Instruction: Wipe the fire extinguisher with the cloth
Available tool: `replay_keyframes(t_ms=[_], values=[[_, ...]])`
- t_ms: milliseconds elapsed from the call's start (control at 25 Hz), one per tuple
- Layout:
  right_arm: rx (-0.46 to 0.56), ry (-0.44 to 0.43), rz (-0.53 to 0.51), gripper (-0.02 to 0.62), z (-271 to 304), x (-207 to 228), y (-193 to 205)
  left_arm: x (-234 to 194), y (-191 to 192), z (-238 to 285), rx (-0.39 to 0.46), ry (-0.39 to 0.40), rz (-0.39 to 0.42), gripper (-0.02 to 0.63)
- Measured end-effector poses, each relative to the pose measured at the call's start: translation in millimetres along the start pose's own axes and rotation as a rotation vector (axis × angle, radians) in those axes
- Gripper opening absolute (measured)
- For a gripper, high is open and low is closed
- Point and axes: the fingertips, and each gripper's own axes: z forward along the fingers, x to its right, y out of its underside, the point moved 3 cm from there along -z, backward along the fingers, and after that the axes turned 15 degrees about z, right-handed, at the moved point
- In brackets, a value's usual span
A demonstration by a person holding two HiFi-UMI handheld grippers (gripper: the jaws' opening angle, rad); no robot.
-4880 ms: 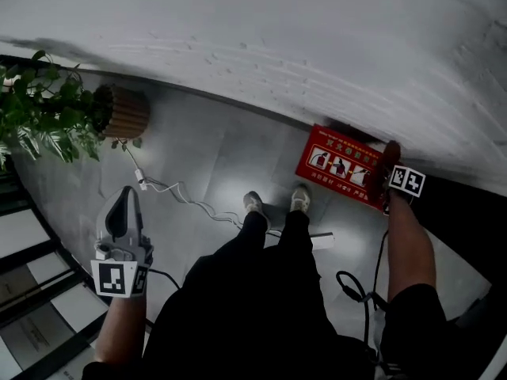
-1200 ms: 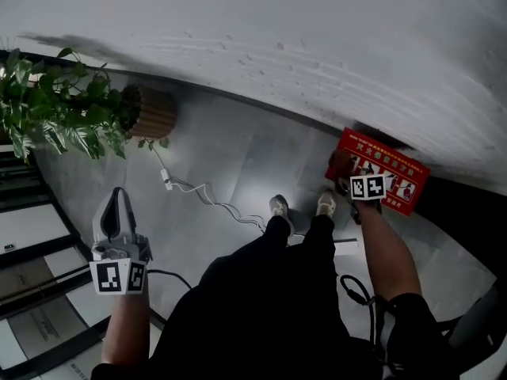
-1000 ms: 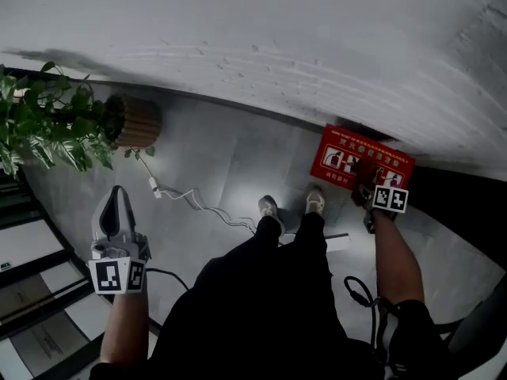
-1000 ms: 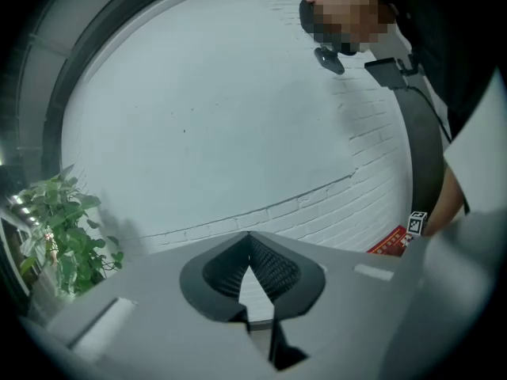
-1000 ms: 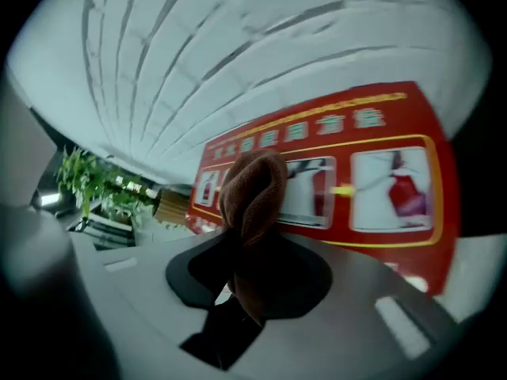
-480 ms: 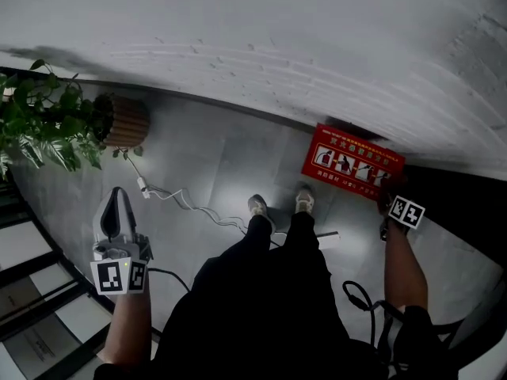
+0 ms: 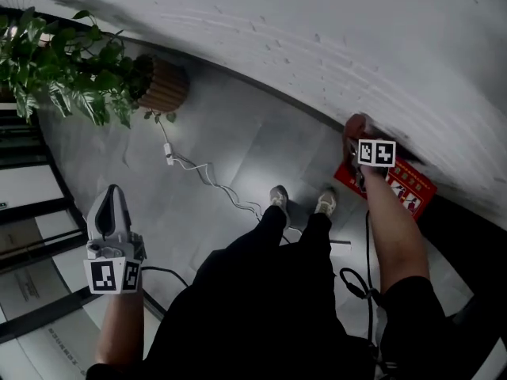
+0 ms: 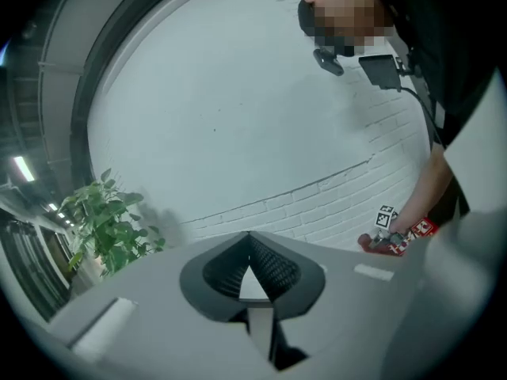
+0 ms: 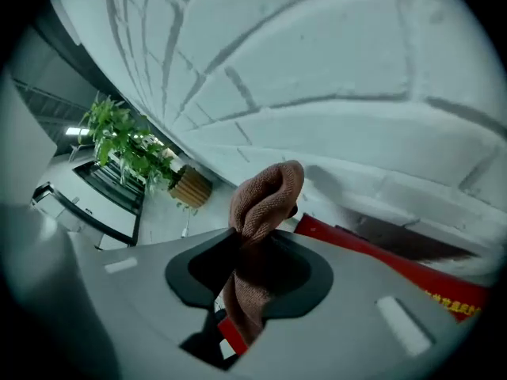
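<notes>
A red fire extinguisher box [image 7: 402, 185] with picture labels stands on the floor against the white brick wall. My right gripper [image 7: 358, 135] is over the box's left end, close to the wall, and is shut on a brown cloth [image 7: 356, 124]. In the right gripper view the cloth [image 9: 266, 199] bulges out past the jaws, with the red box [image 9: 372, 262] just beyond and below. My left gripper [image 7: 116, 193] hangs far to the left over bare floor, shut, with nothing in it. The left gripper view shows its pads [image 8: 265, 261] meeting at the tip.
A leafy plant [image 7: 70, 63] in a woven pot [image 7: 164, 86] stands at the wall on the left. A white cable [image 7: 207, 182] runs across the grey floor towards the person's shoes [image 7: 278, 197]. A black cable [image 7: 356, 280] hangs by the right arm. Dark framed panels [image 7: 32, 212] lie at the left.
The right gripper has swung with the cloth from the box's lower right edge to its left end by the wall. The head view has shifted. The left gripper has hardly moved.
</notes>
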Motion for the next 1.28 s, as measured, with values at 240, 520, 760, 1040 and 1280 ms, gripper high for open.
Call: replay_keyframes(t_ms=[240, 520, 760, 1040, 1280], values=[[0.008, 0.020, 0.181, 0.097, -35, 64, 16, 5, -16, 9, 0.022, 0.031, 0.029, 0.000], [0.126, 0.116, 0.420, 0.095, -146, 183, 65, 57, -54, 72, 0.139, 0.180, 0.026, 0.000], [0.177, 0.321, 0.648, 0.098, -228, 262, 138, 112, -78, 103, 0.228, 0.293, -0.019, 0.000], [0.104, 0.268, 0.332, 0.097, -200, 187, 115, 107, -83, 101, 0.245, 0.242, -0.077, 0.000], [0.052, 0.299, 0.109, 0.153, -147, 142, 94, 111, -79, 79, 0.235, 0.207, -0.105, 0.000]])
